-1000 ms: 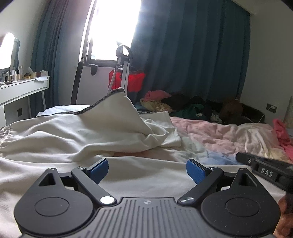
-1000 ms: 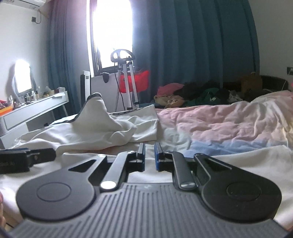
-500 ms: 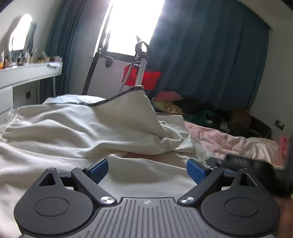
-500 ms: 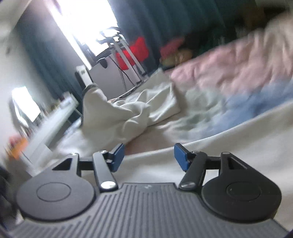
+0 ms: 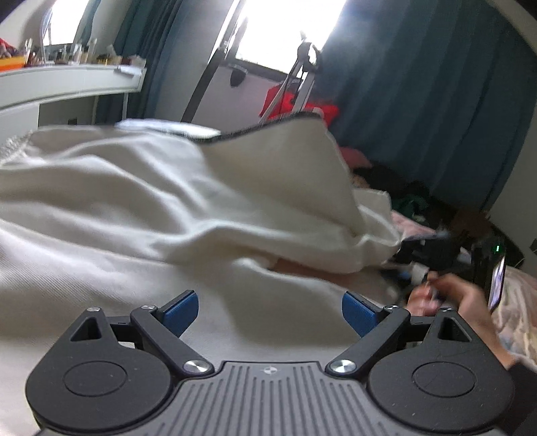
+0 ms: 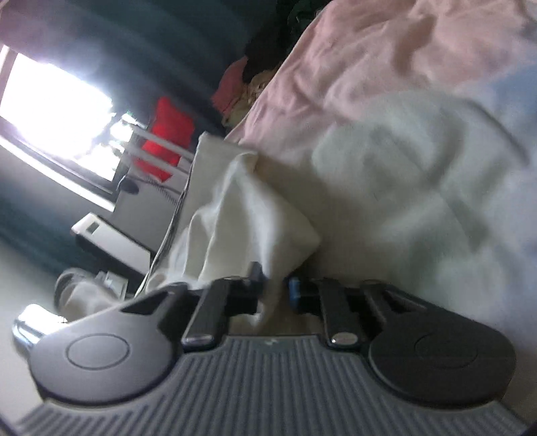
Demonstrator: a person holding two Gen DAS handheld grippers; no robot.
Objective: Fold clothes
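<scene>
Your left gripper (image 5: 270, 310) gapes wide over the cream garment (image 5: 167, 201) on the bed (image 6: 386, 67); your right gripper (image 6: 274, 285) pinches its corner. Teal curtains (image 5: 419, 100) flank a bright window (image 5: 285, 30).

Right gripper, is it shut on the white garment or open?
Shut on it: the right gripper has white garment fabric pinched between its nearly closed fingers.

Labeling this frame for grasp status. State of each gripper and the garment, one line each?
left gripper: open, nothing between its blue pads, hovering over the cloth.
right gripper: shut on a fold of the cream garment, view rolled sideways and blurred.
cream garment: unfolded, crumpled on the bed, one part bunched into a raised peak.
pink bedsheet: wrinkled, spread under the garment.
curtain: drawn beside the bright window.
</scene>
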